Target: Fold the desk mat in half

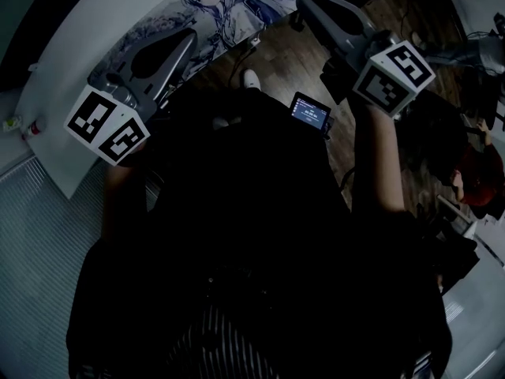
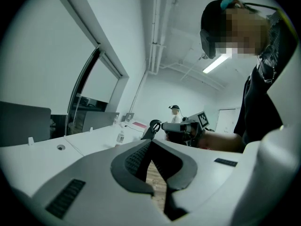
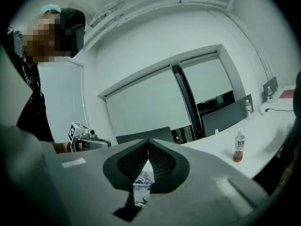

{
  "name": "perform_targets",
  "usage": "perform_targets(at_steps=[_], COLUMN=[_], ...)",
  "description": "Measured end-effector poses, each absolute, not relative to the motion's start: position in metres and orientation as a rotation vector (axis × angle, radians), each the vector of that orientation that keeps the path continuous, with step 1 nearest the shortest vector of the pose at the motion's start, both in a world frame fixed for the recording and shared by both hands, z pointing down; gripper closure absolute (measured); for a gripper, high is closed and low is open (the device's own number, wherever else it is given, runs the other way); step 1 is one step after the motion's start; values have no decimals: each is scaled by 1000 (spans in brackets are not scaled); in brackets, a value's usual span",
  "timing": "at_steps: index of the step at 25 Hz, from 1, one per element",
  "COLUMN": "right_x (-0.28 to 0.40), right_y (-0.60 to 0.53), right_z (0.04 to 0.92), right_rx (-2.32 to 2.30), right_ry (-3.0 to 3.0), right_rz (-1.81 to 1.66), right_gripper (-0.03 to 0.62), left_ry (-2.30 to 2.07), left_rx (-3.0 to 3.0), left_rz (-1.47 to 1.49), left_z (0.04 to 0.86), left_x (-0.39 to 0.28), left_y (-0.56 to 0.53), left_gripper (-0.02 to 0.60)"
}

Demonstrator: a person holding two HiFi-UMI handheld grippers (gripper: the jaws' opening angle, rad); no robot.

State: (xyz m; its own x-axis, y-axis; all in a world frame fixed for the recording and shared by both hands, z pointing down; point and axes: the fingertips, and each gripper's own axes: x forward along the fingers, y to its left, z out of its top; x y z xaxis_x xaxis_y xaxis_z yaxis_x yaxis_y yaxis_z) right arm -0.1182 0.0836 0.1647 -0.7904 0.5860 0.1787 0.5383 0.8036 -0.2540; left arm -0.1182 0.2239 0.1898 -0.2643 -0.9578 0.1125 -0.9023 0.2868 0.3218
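Both left claw (image 2: pixel 151 144) and right claw (image 3: pixel 148 143) closed; bottle (image 3: pixel 240 146) label unreadable.

desk mat (image 1: pixel 225 2): blue-white anime print | table (image 1: pixel 87 30): white | floor (image 1: pixel 276 61): brown wood | bottle (image 3: pixel 240 147): amber liquid | person's clothes (image 1: pixel 260 212): black

Bottle (image 3: pixel 240 146) (upright) stands on the desk (image 3: pixel 214 149); bare tabletop around it.
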Motion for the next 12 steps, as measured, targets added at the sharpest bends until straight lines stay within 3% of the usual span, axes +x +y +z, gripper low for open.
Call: perform_targets(at_steps=[12], right_x=[-186], right_y=[5], right_z=[176], right_rx=[-965], right_ry=[-2689], right_rz=[350], right_gripper=[589], left_ry=[-2240], left_rx=[1629], left_rz=[-255], left_z=[187], left_x=[-175], left_y=[136], left_gripper=[578])
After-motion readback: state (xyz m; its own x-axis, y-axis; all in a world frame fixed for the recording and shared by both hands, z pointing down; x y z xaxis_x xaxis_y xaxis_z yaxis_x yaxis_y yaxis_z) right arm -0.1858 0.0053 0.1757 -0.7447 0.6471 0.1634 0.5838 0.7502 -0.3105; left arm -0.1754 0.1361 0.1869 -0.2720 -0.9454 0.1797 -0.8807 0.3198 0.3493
